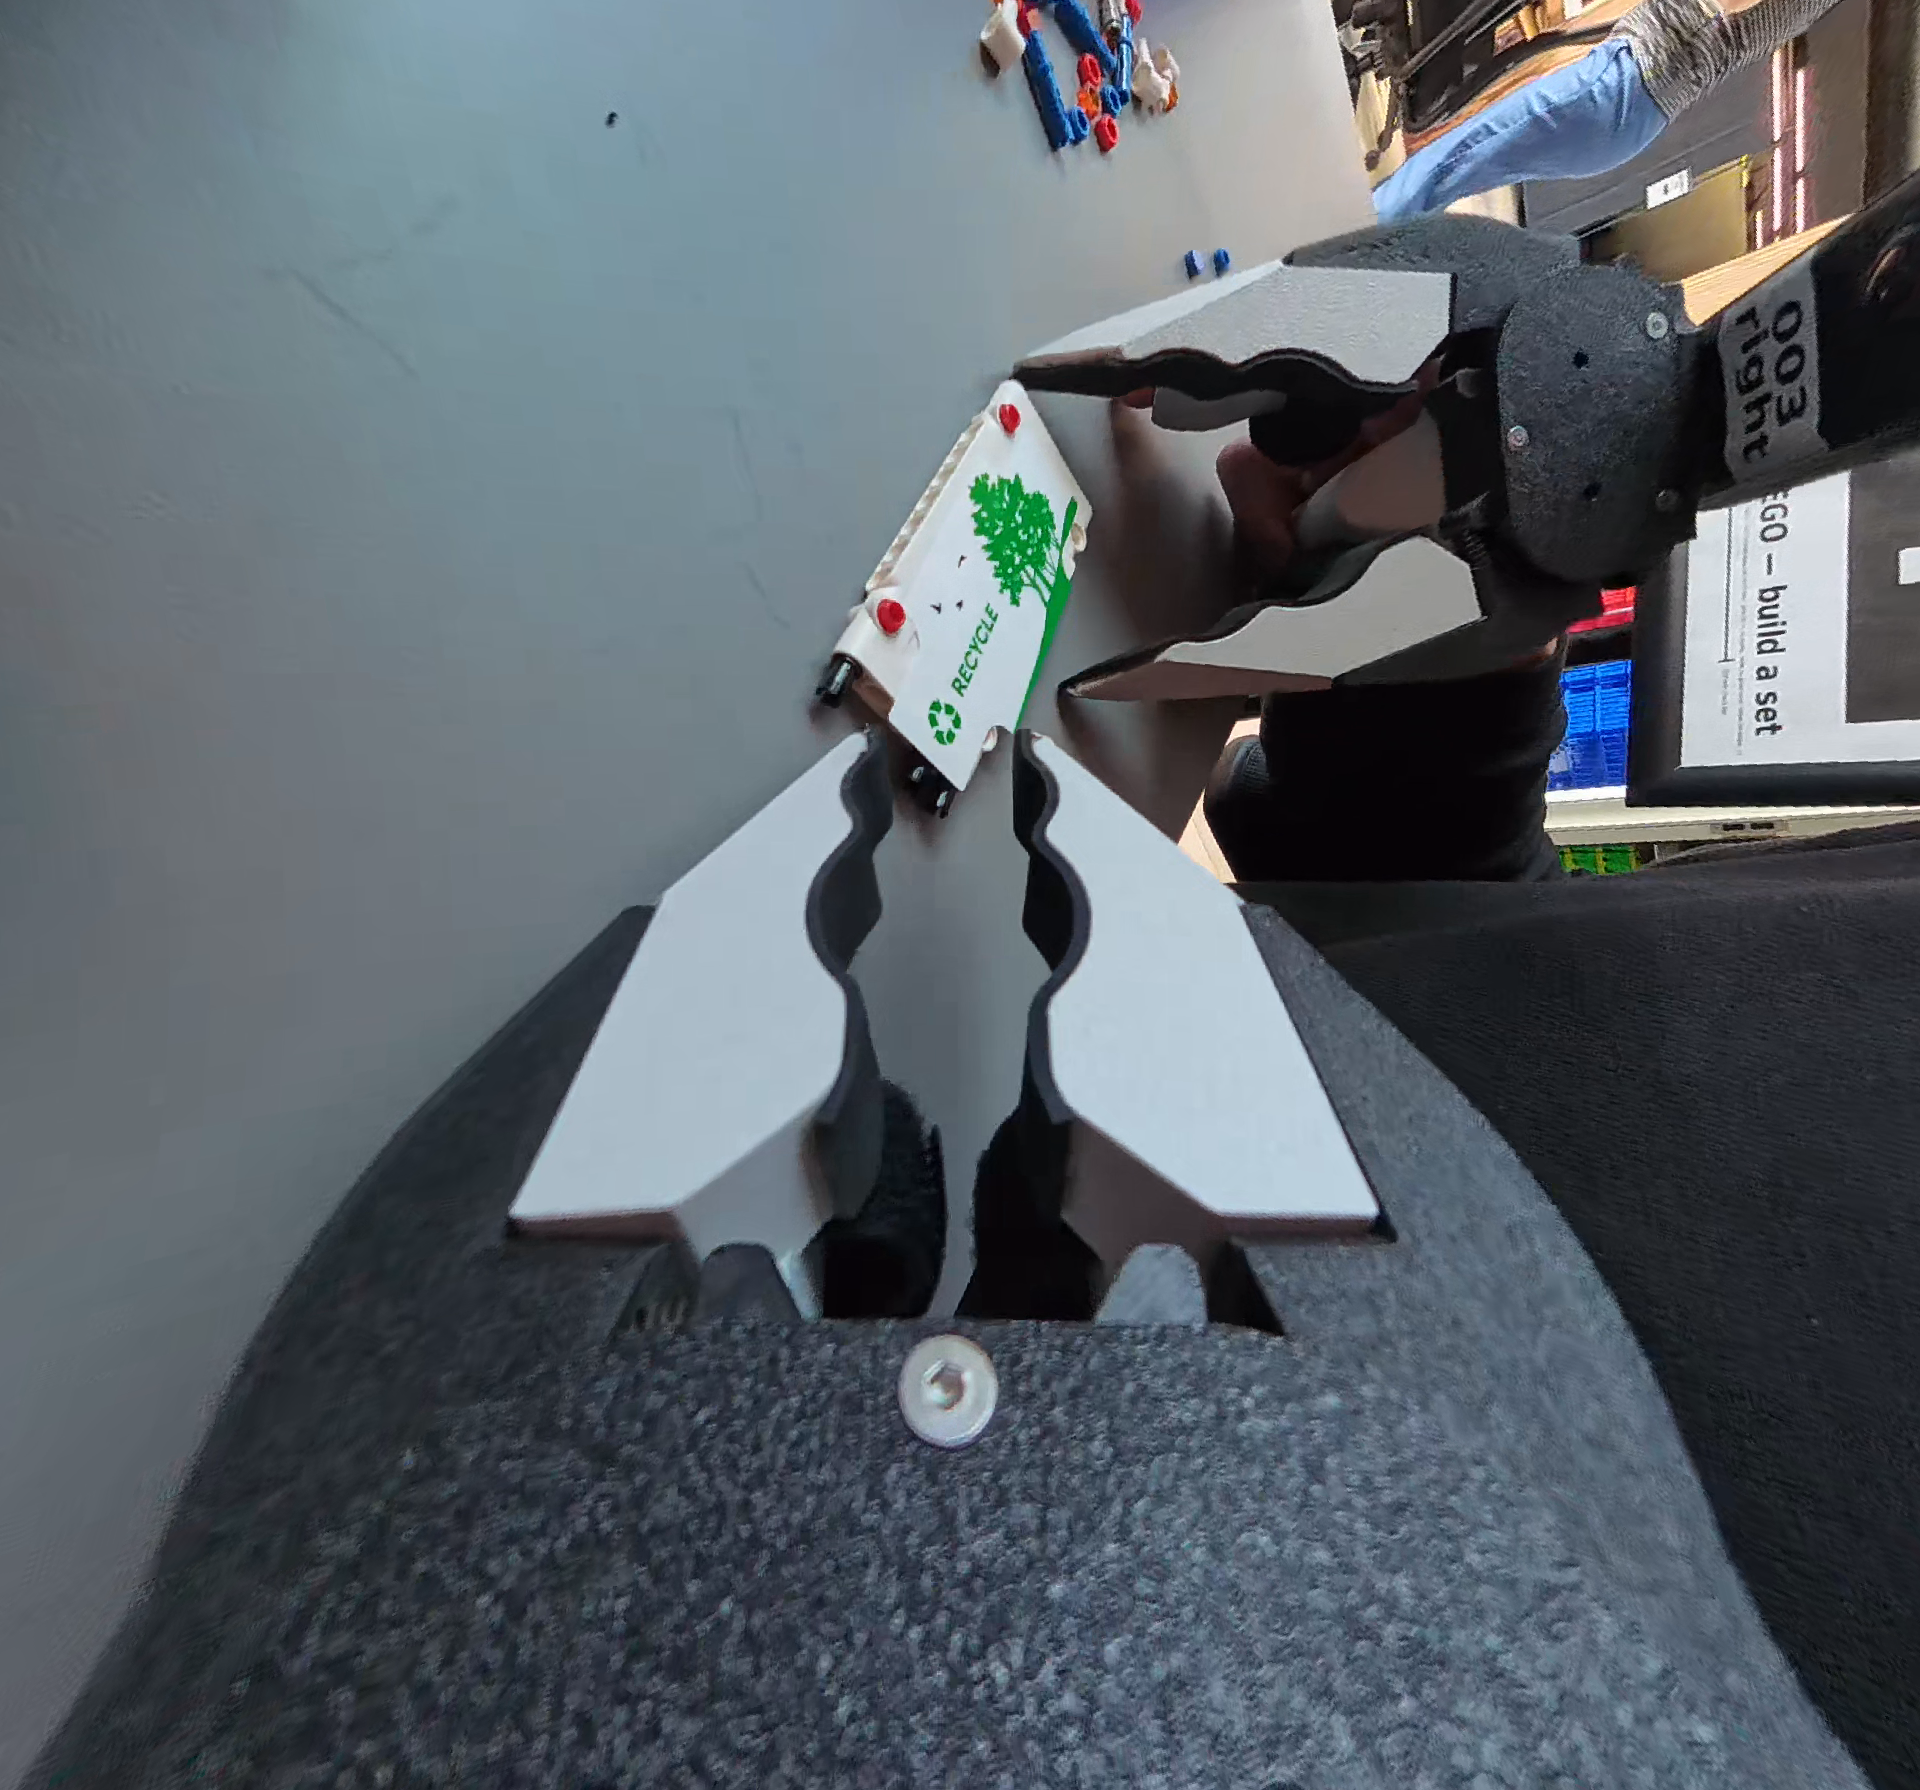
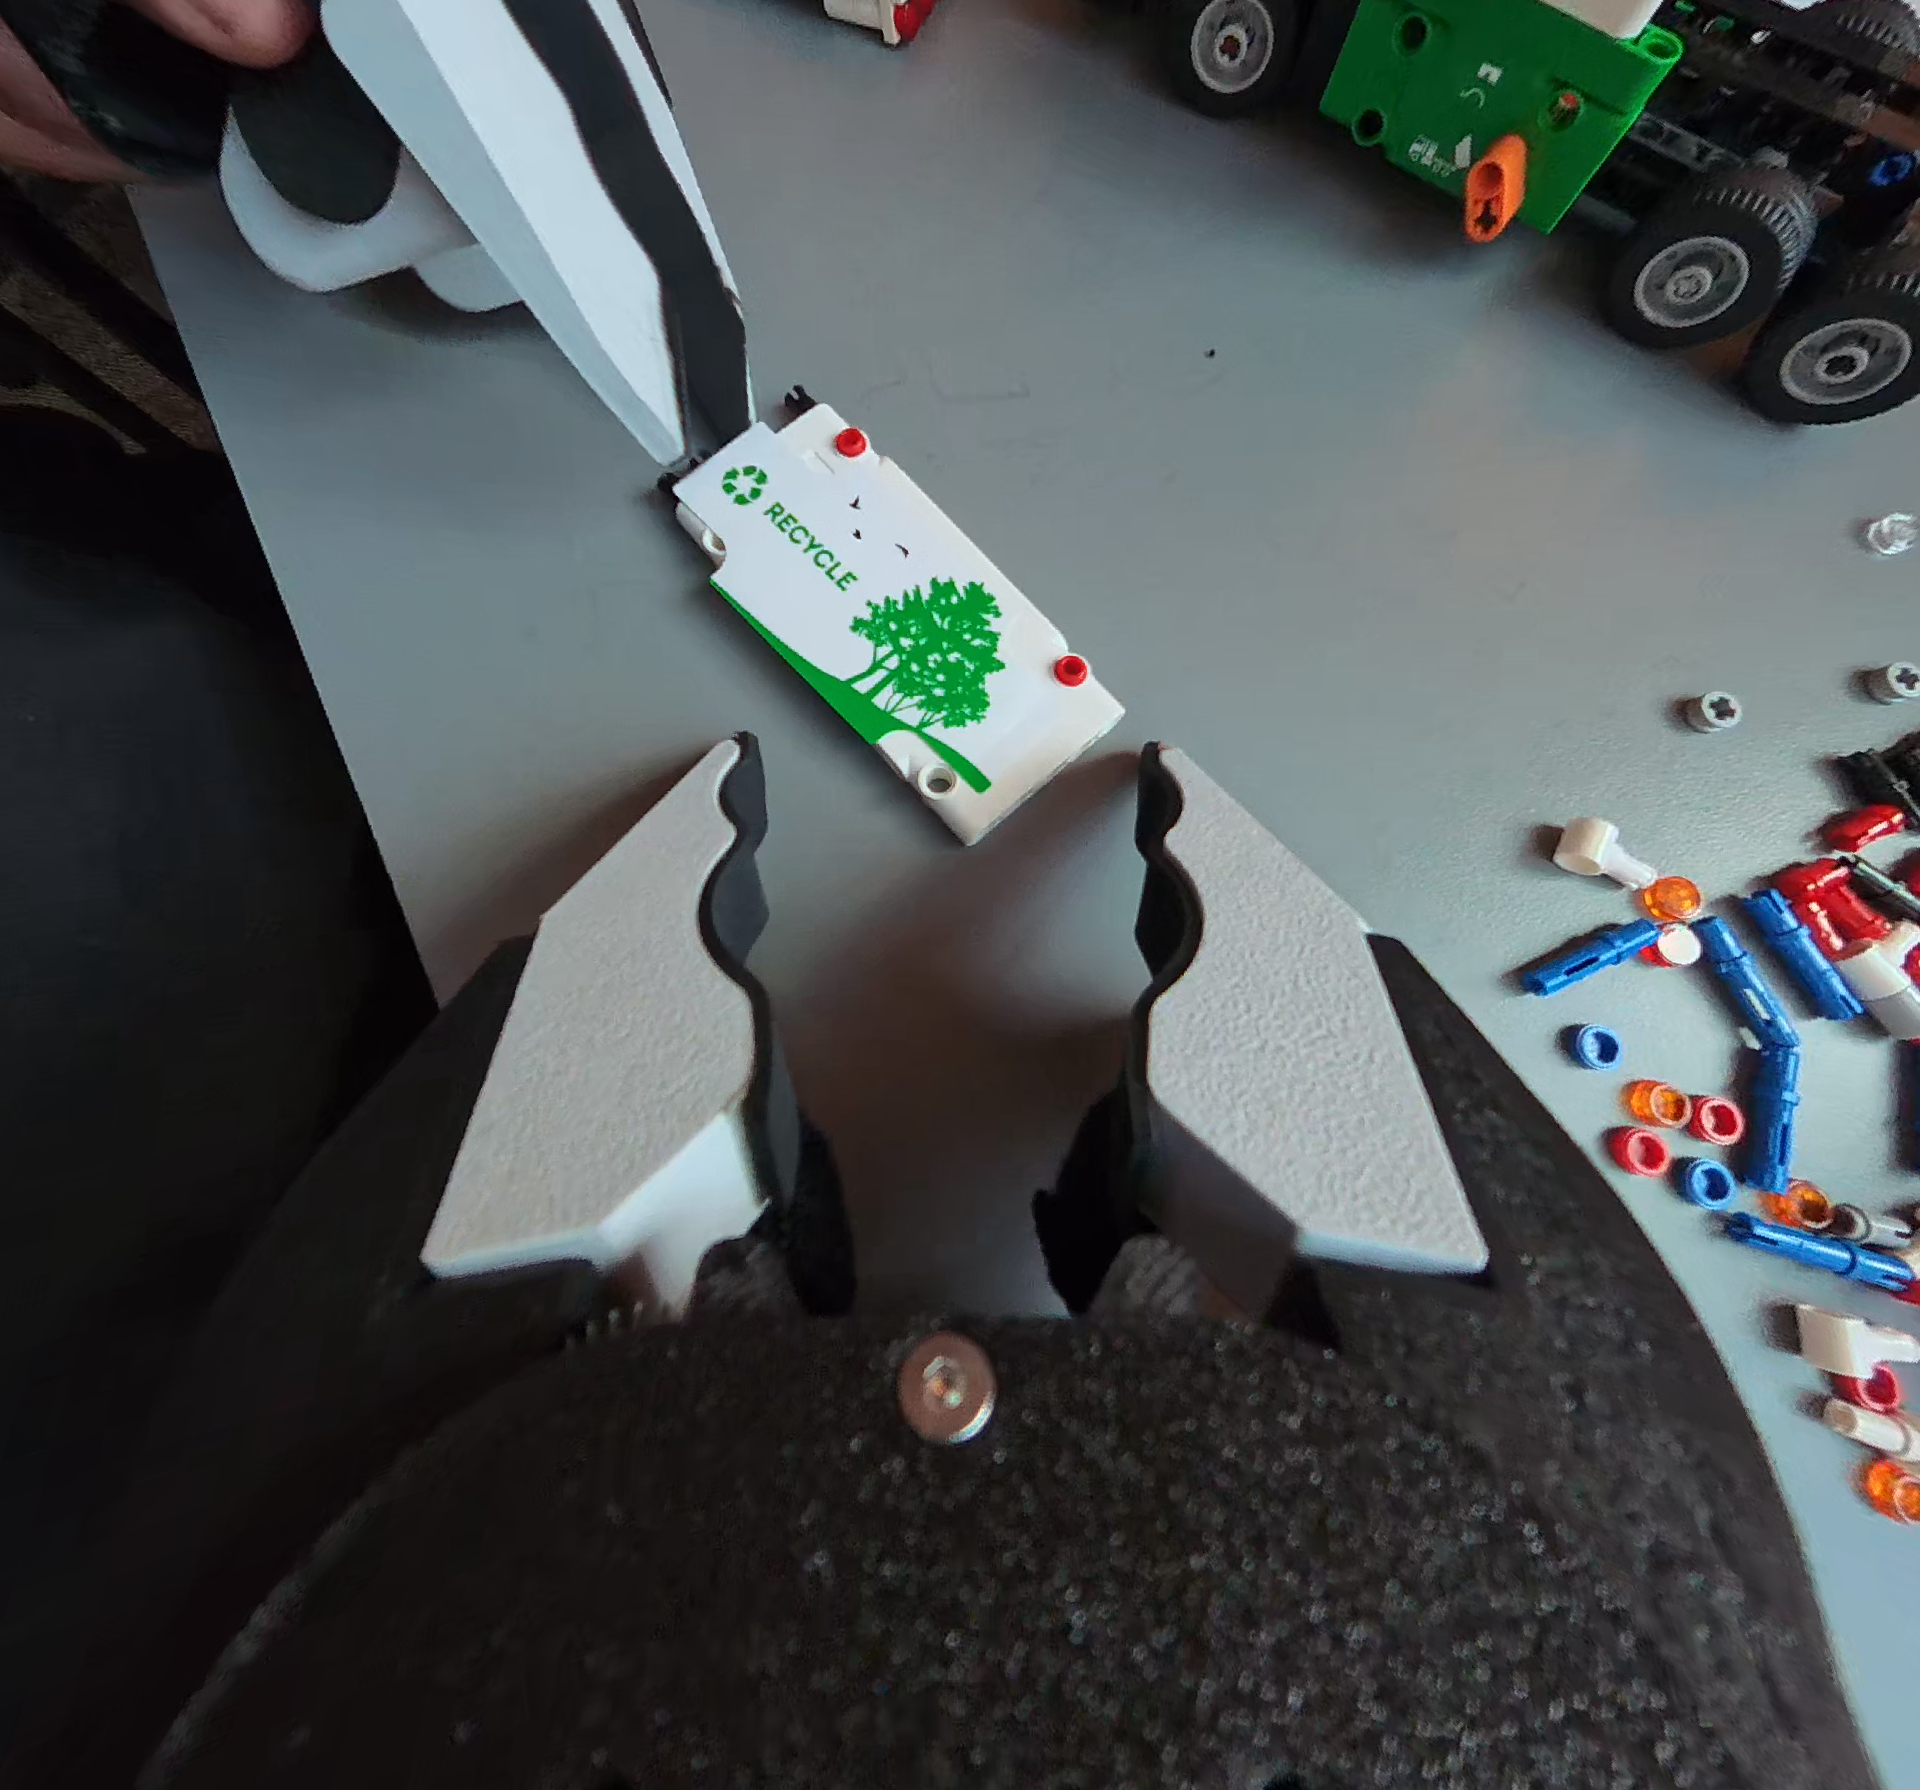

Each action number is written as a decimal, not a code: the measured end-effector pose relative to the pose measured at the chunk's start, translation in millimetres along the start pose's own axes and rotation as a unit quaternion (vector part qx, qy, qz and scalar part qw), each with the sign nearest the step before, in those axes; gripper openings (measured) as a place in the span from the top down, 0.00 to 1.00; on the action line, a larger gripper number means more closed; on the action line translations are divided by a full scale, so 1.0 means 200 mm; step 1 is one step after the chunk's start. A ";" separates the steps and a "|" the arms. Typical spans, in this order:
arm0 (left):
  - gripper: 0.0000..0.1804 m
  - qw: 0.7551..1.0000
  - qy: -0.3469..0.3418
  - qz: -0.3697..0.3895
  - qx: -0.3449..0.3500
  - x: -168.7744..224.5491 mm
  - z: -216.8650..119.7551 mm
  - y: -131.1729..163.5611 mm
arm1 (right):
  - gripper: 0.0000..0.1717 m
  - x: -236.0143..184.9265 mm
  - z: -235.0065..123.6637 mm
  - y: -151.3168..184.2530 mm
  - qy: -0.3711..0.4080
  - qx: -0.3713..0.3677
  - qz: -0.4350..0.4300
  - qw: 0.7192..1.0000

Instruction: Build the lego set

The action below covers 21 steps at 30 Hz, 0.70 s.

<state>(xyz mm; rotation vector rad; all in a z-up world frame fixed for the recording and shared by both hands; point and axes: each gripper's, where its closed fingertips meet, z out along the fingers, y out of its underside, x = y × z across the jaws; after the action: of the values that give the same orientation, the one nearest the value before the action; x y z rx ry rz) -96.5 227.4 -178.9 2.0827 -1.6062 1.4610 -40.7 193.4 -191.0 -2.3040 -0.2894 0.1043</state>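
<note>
Right wrist view: we see our right gripper (image 2: 945, 753) wide open and empty, just short of the panel (image 2: 904, 618) lying flat on the counter (image 2: 1299, 410). At the panel's far end, our left gripper (image 1: 940, 748) stands part open, its tips touching the panel, gripping nothing.

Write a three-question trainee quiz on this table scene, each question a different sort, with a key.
1. True or false: the white panel with the green tree print lies flat on the grey table.
2. Which is open wider: A the left gripper, B the right gripper?
3. Fill in: the two round studs on the panel are ____.

Key: 1 true. 2 B; neither grips the panel. 3 red.
</note>
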 end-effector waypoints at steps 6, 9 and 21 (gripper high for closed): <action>0.97 1.000 -0.012 -0.017 0.007 -0.03 0.01 -0.03 | 0.61 0.00 0.00 0.00 0.002 0.003 0.002 1.000; 1.00 1.000 -0.012 -0.025 0.009 -0.04 0.01 -0.04 | 0.62 0.00 0.00 0.00 0.001 0.005 0.003 1.000; 1.00 0.953 -0.091 0.279 -0.072 0.02 -0.04 -0.06 | 0.62 0.04 -0.18 -0.11 -0.114 0.127 0.109 0.979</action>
<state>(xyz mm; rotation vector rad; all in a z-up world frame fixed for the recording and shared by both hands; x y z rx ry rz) -91.0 234.3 -165.7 1.8072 -2.4410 1.2460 -31.8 184.1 -150.3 -2.0616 -0.1295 0.4914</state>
